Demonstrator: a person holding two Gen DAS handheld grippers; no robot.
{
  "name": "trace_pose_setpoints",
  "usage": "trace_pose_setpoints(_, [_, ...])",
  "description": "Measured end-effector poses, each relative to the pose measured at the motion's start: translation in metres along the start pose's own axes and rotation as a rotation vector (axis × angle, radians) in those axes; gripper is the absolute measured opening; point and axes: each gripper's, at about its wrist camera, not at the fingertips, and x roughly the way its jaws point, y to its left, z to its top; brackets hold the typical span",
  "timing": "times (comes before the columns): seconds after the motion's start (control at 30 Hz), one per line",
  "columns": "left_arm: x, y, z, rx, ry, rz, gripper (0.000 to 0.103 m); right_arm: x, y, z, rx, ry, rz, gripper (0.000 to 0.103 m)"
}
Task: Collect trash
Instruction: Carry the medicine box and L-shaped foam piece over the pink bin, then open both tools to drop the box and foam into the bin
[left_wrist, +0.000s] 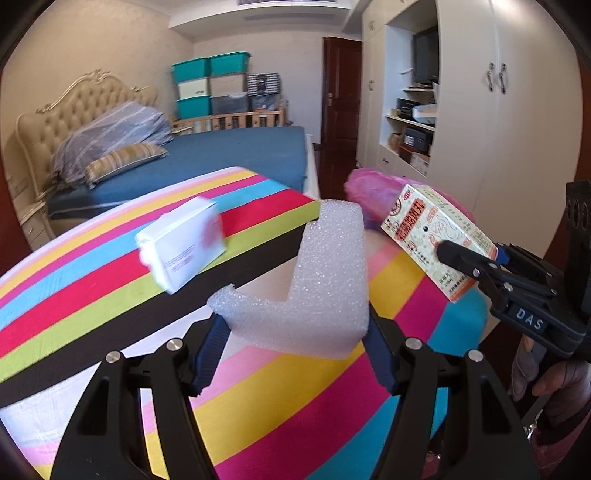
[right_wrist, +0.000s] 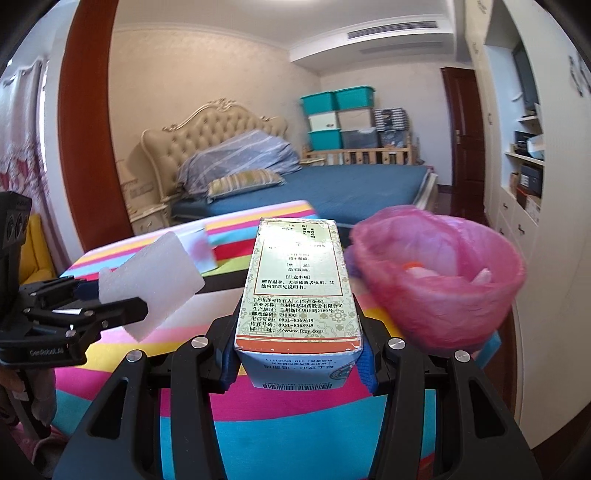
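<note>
Carrying two bits of trash toward the pink-lined bin, which sits at the far right corner of the striped table. My left gripper is about half open and clamped on the L-shaped foam piece, pads on both sides of its lower leg. My right gripper is a bit narrower and pinches the medicine box at its near end, so most of the box sticks out fwd.

To do this well, I reckon: bring the box over the bin mouth first, since it's nearer that side, and tip it nose-down before letting go so it doesn't catch the rim. Foam is light and may bounce, so drop it low, inside the liner. Keep both tools apart, w/ no crossing.

One white packet sits on the table, not yet picked up.
</note>
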Motion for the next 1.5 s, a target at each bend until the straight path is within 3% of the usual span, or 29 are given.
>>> trace_pose_setpoints(0.47, [0.045,-0.06,0.061,0.042,0.024,-0.135,0.065,-0.024,-0.072,0.017,0.063,-0.057,-0.166,0.048])
trace_pose_setpoints(0.73, [0.097,-0.087,0.107,0.018,0.093,-0.186,0.065,-0.003,-0.113,0.044,0.054,-0.033,-0.282,0.049])
trace_pose_setpoints(1.07, [0.16,-0.102,0.156,-0.013,0.098,-0.122,0.065,0.046,-0.153,0.066,0.079,0.038,-0.302,0.049])
trace_pose_setpoints(1.27, [0.184,-0.111,0.175,-0.048,0.087,-0.143,0.066,0.08,-0.166,0.068,0.058,0.092,-0.301,0.049])
trace_pose_setpoints(1.37, [0.194,-0.113,0.18,-0.06,0.077,-0.173,0.067,0.088,-0.171,0.067,0.048,0.079,-0.287,0.049])
trace_pose_setpoints(1.43, [0.197,-0.111,0.181,-0.065,0.072,-0.179,0.074,0.094,-0.173,0.066,0.02,0.065,-0.261,0.053])
trace_pose_setpoints(1.47, [0.197,-0.109,0.179,-0.071,0.062,-0.177,0.082,0.094,-0.175,0.066,0.01,0.06,-0.266,0.058])
trace_pose_setpoints(1.5, [0.195,-0.107,0.177,-0.074,0.053,-0.168,0.087,0.094,-0.177,0.066,0.003,0.053,-0.28,0.07])
